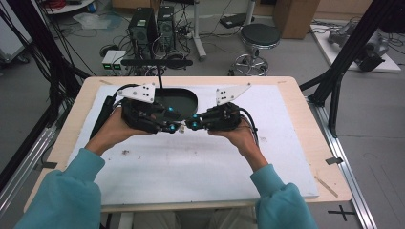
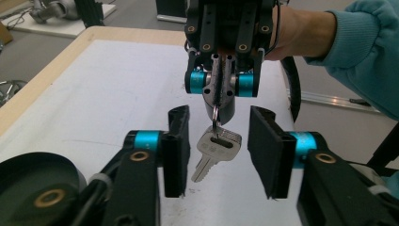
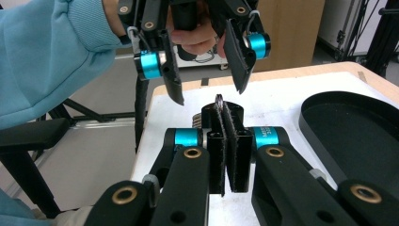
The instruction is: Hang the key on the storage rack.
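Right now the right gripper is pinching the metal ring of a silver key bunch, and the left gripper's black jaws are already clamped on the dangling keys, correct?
Not quite. The right gripper does pinch the metal ring, but the left gripper is open: in the left gripper view its pads stand apart on either side of the silver keys, touching nothing.

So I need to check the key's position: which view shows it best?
The left gripper view: the key hangs from a ring pinched in the right gripper, between the left gripper's open jaws. The right gripper view hides it behind shut jaws; the high view shows just a speck.

Teal sleeves (image 1: 71,191), black cyan-banded grippers (image 1: 184,125)
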Demonstrator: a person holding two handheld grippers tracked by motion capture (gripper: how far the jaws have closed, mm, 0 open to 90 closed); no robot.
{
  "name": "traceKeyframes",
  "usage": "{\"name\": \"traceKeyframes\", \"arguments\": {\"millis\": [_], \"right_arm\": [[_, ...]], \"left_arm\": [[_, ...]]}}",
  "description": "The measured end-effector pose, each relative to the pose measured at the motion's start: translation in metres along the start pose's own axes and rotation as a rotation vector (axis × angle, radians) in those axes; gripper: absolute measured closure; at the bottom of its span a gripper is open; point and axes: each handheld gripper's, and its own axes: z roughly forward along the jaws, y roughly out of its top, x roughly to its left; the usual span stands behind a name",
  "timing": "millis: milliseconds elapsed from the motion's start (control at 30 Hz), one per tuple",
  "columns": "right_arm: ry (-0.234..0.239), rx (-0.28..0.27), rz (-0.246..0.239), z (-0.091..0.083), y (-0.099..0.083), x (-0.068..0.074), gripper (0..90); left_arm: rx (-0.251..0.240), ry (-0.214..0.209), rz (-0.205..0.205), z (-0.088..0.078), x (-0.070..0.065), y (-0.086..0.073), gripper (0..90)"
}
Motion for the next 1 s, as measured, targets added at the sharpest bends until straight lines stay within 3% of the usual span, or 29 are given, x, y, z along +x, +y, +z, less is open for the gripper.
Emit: {"name": "traceKeyframes", "arguments": {"millis": [333, 1000], "right_arm": [[0.014, 0.002, -0.001, 0.0016, -0.0003, -0.0003, 88.6], [0.026, 0.006, 0.001, 0.0064, -0.001, -0.0008, 88.6]], "left_arm": [[0.03, -0.011, -0.011, 0.0023, 0.001, -0.0006, 71.9], [0.059, -0.013, -0.018, 0.0029, 0.0018, -0.0016, 83.3]]}}
